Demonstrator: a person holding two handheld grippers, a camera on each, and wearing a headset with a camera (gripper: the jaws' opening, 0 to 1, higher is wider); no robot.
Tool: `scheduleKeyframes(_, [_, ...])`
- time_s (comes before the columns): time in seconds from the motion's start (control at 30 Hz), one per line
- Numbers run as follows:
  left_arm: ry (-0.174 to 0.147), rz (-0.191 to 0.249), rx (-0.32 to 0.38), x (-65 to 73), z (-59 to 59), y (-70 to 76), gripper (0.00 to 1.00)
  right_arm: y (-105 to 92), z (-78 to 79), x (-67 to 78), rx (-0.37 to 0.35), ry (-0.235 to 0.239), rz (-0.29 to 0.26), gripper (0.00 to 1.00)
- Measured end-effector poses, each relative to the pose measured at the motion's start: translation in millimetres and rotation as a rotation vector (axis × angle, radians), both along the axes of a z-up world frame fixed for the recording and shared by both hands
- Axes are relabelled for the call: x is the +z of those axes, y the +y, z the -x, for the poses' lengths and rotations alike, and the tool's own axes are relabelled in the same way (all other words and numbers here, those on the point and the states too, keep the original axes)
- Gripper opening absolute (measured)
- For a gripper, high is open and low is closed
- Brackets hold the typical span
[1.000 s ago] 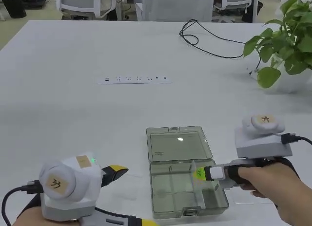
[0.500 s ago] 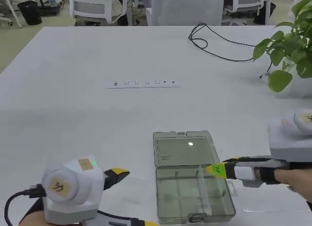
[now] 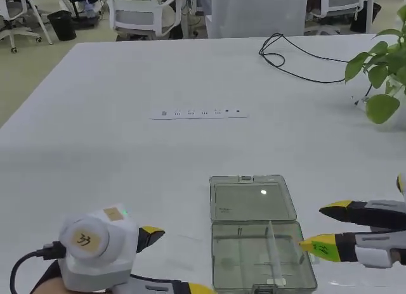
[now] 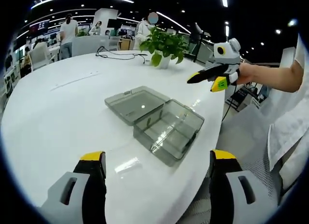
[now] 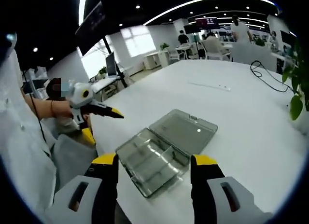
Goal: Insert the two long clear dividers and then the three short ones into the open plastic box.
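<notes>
Left gripper [image 3: 176, 260], labelled 33, and right gripper [image 3: 314, 228], jaws spread, empty, either side of plastic box [image 3: 254, 202].

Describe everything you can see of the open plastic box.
The plastic box is smoky grey, see-through and rectangular. Its hinged lid lies flat open on the far side, with a small tab at its outer edge. The base sits nearer the person on the white table, close to its edge. A clear divider stands inside, running hinge to front. Outside, only the table touches it.
</notes>
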State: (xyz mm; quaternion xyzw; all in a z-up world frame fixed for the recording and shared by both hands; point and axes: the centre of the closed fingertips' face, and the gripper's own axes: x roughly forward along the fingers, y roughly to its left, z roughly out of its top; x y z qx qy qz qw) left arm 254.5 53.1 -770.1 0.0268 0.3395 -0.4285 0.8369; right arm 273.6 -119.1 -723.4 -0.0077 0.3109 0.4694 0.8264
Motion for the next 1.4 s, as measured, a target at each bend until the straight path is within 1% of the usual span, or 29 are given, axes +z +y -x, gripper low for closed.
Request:
scheduleKeyframes(0.03, [0.007, -0.015, 0.005, -2.2, 0.3, 1.8, 0.89, -1.3, 1.7, 0.4, 0.007, -0.006, -0.002, 0.65])
scheduleKeyframes(0.07, [0.018, -0.019, 0.015, -3.7, 0.4, 2.2, 0.88, -4.2, 3.5, 0.5, 0.015, -0.02, -0.002, 0.67])
scheduleKeyframes(0.17, [0.034, -0.037, 0.049, -8.9, -1.9, 5.9, 0.86, -12.3, 8.1, 0.5, 0.037, -0.048, -0.005, 0.7])
scheduleKeyframes(0.2, [0.044, -0.044, 0.062, -11.2, -2.6, 7.2, 0.84, -14.5, 9.6, 0.2, 0.04, -0.054, -0.006, 0.72])
scheduleKeyframes(0.23, [0.064, -0.054, 0.079, -14.7, -2.8, 8.8, 0.83, -17.0, 10.7, -0.1, 0.046, -0.063, -0.004, 0.73])
scheduleKeyframes(0.27, [0.069, -0.056, 0.083, -15.8, -3.0, 9.0, 0.82, -19.3, 12.2, -0.6, 0.056, -0.075, 0.0, 0.74])
scheduleKeyframes(0.33, [0.084, -0.077, 0.1, -21.1, -3.5, 10.3, 0.8, -24.7, 16.0, -2.3, 0.071, -0.093, 0.003, 0.78])
scheduleKeyframes(0.43, [0.123, -0.117, 0.128, -31.6, -2.8, 12.6, 0.78, -32.8, 20.4, -7.0, 0.093, -0.12, 0.008, 0.82])
scheduleKeyframes(0.5, [0.151, -0.137, 0.146, -38.5, -2.1, 13.8, 0.76, -36.9, 23.3, -12.2, 0.104, -0.117, 0.019, 0.84])
scheduleKeyframes(0.57, [0.159, -0.161, 0.159, -43.8, -2.8, 15.0, 0.74, -41.2, 25.4, -16.9, 0.11, -0.121, 0.035, 0.84])
scheduleKeyframes(0.6, [0.159, -0.165, 0.16, -44.9, -3.1, 15.2, 0.73, -41.9, 25.7, -17.7, 0.109, -0.12, 0.038, 0.84])
scheduleKeyframes(0.63, [0.169, -0.197, 0.168, -49.6, -3.0, 18.3, 0.71, -44.4, 27.1, -19.7, 0.108, -0.112, 0.041, 0.84])
scheduleKeyframes(0.67, [0.172, -0.219, 0.168, -53.4, -3.3, 19.2, 0.69, -46.0, 28.4, -20.1, 0.104, -0.11, 0.038, 0.84])
scheduleKeyframes(0.7, [0.174, -0.222, 0.175, -54.9, -4.1, 18.5, 0.69, -47.3, 29.0, -20.3, 0.101, -0.11, 0.036, 0.84])
scheduleKeyframes(0.73, [0.187, -0.249, 0.184, -58.5, -3.4, 20.7, 0.68, -48.8, 29.4, -20.5, 0.095, -0.109, 0.033, 0.84])
scheduleKeyframes(0.83, [0.193, -0.292, 0.187, -64.3, -3.0, 21.2, 0.64, -51.7, 30.6, -20.9, 0.087, -0.108, 0.029, 0.83])
scheduleKeyframes(0.9, [0.196, -0.312, 0.19, -67.7, -2.6, 19.9, 0.62, -52.6, 30.5, -20.6, 0.079, -0.107, 0.026, 0.83])
scheduleKeyframes(0.97, [0.201, -0.358, 0.19, -71.9, -0.6, 22.3, 0.59, -53.4, 30.4, -20.1, 0.075, -0.111, 0.021, 0.83])
scheduleKeyframes(1.0, [0.199, -0.365, 0.192, -73.0, -1.0, 21.7, 0.57, -53.8, 30.3, -20.2, 0.073, -0.11, 0.021, 0.83])
scheduleKeyframes(1.03, [0.205, -0.38, 0.196, -75.3, -0.4, 22.2, 0.56, -54.3, 30.5, -20.4, 0.071, -0.11, 0.018, 0.83])
scheduleKeyframes(1.1, [0.211, -0.393, 0.198, -77.6, 0.9, 21.4, 0.54, -54.4, 30.7, -20.2, 0.068, -0.111, 0.012, 0.82])
scheduleKeyframes(1.13, [0.209, -0.414, 0.197, -78.8, 1.5, 23.3, 0.52, -54.4, 30.7, -20.3, 0.068, -0.111, 0.012, 0.82])
scheduleKeyframes(1.17, [0.197, -0.439, 0.189, -79.8, 1.3, 24.8, 0.51, -54.7, 30.8, -20.5, 0.067, -0.112, 0.012, 0.82])
scheduleKeyframes(1.2, [0.196, -0.438, 0.19, -80.4, 0.3, 24.0, 0.5, -54.7, 30.6, -20.3, 0.067, -0.114, 0.011, 0.82])
scheduleKeyframes(1.27, [0.198, -0.452, 0.201, -80.2, -1.2, 26.6, 0.47, -54.7, 30.1, -19.6, 0.063, -0.116, 0.005, 0.82])
scheduleKeyframes(1.37, [0.193, -0.49, 0.205, -80.9, -3.5, 30.4, 0.42, -54.7, 29.4, -18.8, 0.058, -0.118, -0.004, 0.82])
scheduleKeyframes(1.4, [0.187, -0.508, 0.192, -81.1, -4.0, 31.2, 0.41, -54.8, 29.5, -19.0, 0.059, -0.121, -0.005, 0.82])
